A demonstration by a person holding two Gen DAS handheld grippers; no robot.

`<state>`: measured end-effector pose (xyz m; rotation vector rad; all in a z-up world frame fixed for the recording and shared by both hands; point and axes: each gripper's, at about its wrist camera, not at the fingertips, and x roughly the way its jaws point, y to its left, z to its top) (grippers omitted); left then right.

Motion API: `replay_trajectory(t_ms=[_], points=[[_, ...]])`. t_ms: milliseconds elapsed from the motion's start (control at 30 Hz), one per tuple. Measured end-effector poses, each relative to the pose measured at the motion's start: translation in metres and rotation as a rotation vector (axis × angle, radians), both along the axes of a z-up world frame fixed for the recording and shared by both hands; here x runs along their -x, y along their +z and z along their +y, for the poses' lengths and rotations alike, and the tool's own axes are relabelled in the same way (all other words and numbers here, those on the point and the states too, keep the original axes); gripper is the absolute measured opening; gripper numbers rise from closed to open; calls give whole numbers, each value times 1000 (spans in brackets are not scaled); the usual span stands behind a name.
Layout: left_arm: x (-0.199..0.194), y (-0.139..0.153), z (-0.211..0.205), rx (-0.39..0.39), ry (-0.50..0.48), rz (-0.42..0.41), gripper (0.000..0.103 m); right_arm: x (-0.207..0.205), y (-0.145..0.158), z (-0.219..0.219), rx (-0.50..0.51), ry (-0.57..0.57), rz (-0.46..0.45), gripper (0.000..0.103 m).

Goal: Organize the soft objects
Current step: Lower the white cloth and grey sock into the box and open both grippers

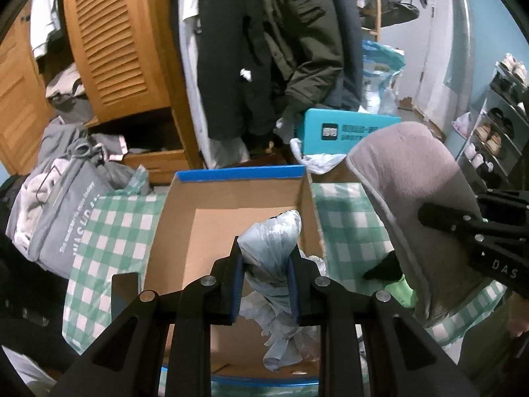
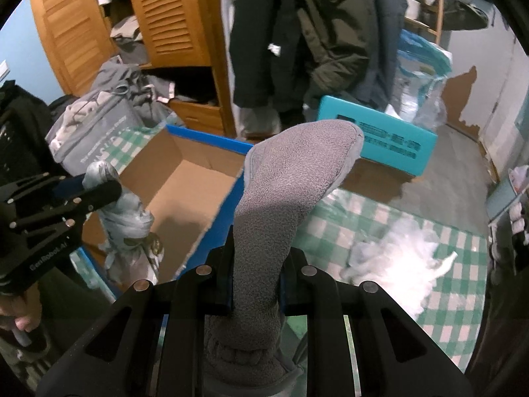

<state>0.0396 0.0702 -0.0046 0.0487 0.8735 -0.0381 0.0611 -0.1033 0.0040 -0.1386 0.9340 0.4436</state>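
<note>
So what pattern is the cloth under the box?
Green-and-white check; the cloth shows best in the right wrist view.

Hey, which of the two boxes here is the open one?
The brown cardboard box with the blue rim, under the left gripper, is open. The teal box behind it is closed.

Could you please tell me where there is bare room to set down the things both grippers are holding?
The cardboard box floor is bare behind the left gripper with its plastic bag. Checked cloth is free between the grey slipper and the white fluff. Left of the box, bags crowd it.
</note>
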Motion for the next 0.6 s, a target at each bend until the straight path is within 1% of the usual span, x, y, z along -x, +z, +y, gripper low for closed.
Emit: replay_trajectory(t_ms=[267,400,600], points=[[-4,-14,30,-15,57,29,23,-11,-6,40,-6,50,25,17],[-11,-24,44,-24,80,54,23,-17,-15,59,-5,76,52,17],[-16,-32,54,-53,105,70,23,-25,-28,87,-1,105,96,17]])
